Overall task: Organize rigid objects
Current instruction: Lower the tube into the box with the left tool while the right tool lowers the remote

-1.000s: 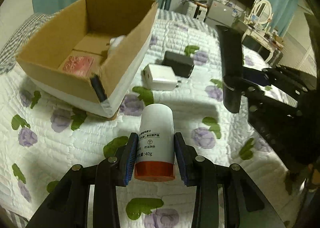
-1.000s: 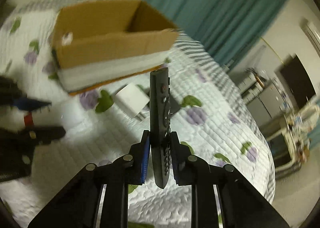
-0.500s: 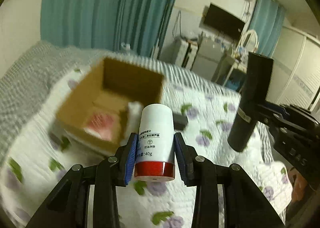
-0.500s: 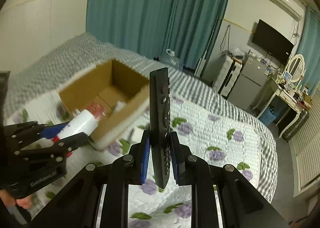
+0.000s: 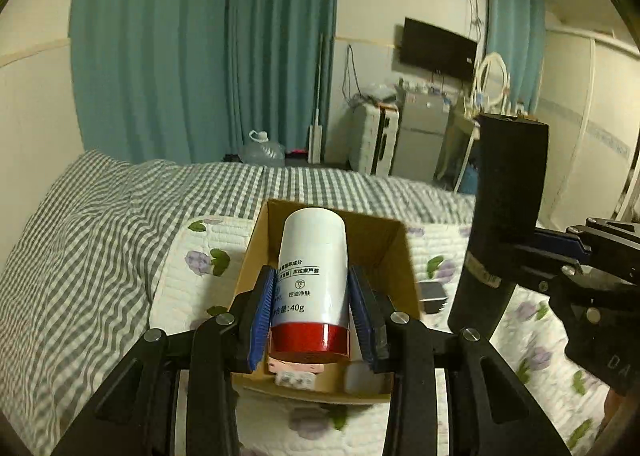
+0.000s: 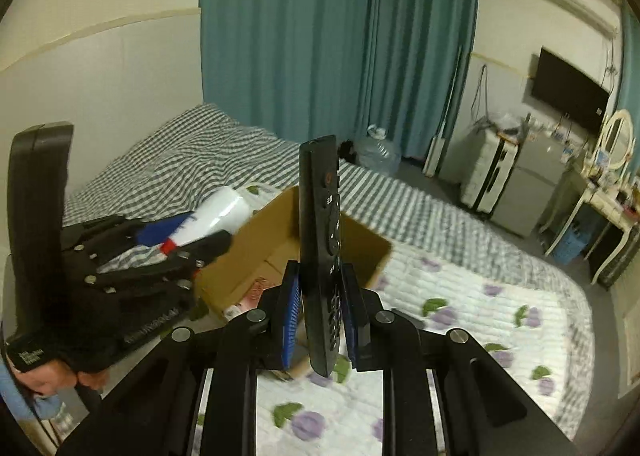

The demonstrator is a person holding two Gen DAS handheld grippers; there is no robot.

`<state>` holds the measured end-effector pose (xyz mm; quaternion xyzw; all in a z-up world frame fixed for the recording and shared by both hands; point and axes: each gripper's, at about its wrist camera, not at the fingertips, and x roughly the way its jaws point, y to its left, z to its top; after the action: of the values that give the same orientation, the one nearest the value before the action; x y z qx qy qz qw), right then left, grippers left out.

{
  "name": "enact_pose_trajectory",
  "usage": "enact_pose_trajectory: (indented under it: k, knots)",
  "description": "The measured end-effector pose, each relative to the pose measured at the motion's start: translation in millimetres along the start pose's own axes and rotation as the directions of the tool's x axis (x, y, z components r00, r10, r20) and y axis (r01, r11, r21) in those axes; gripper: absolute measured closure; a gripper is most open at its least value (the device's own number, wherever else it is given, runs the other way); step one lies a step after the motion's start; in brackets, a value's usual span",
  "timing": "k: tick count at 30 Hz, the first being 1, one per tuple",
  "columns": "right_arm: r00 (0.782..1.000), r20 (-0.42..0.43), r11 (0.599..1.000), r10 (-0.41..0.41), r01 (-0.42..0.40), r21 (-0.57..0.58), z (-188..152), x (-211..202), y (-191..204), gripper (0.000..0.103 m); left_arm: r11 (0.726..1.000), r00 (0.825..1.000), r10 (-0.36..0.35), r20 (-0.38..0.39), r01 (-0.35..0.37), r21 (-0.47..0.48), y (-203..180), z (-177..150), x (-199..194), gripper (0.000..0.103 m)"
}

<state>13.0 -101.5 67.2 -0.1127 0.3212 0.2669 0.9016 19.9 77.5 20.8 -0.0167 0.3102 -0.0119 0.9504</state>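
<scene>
My left gripper (image 5: 311,310) is shut on a white bottle with a red cap (image 5: 311,280) and holds it in the air over the open cardboard box (image 5: 394,252) on the bed. My right gripper (image 6: 320,310) is shut on a black remote control (image 6: 322,224), held upright above the bed near the box (image 6: 276,240). The remote also shows at the right of the left wrist view (image 5: 502,224). The left gripper with the bottle (image 6: 218,216) shows at the left of the right wrist view. A pink packet (image 5: 296,366) lies in the box.
The bed has a white quilt with purple flowers (image 6: 472,320) and a grey checked blanket (image 5: 92,240). A small dark box (image 5: 432,296) lies on the quilt right of the cardboard box. Furniture and a water jug (image 6: 380,154) stand beyond the bed.
Both grippers have risen well above the bed with their objects. The left gripper moved over the cardboard box, which now lies right behind the bottle.
</scene>
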Motion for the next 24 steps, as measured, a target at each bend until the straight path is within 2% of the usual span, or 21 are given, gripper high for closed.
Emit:
enact_pose_trajectory:
  k: [8, 13, 17, 20, 22, 24]
  knots:
    - [0.993, -0.112, 0.997, 0.044, -0.038, 0.062, -8.2, 78.2, 0.8, 0.085, 0.999, 0.993, -0.013, -0.121, 0.020, 0.050, 15.9, -13.2, 75.9, 0.066]
    - [0.983, -0.176, 0.996, 0.056, -0.042, 0.085, -15.3, 121.0, -6.2, 0.085, 0.999, 0.987, -0.039, -0.157, 0.043, 0.017, 32.2, -22.4, 106.9, 0.066]
    - [0.976, -0.204, 0.991, 0.077, -0.053, 0.121, -19.9, 149.9, -14.7, 0.084, 0.998, 0.985, -0.063, -0.158, 0.060, -0.022, 37.5, -25.4, 114.0, 0.063]
    - [0.974, -0.210, 0.987, 0.090, -0.060, 0.146, -17.3, 162.5, -18.3, 0.085, 0.998, 0.990, -0.067, -0.124, 0.068, 0.001, 34.1, -21.5, 107.1, 0.053]
    - [0.974, -0.205, 0.985, 0.094, -0.061, 0.161, -14.4, 166.5, -19.3, 0.084, 0.999, 0.994, -0.034, -0.106, 0.036, 0.017, 33.7, -18.9, 102.2, 0.049]
    - [0.977, -0.189, 0.981, 0.100, -0.064, 0.186, -12.2, 166.4, -23.1, 0.084, 0.999, 0.994, -0.042, -0.099, 0.044, 0.011, 36.3, -18.2, 97.9, 0.045]
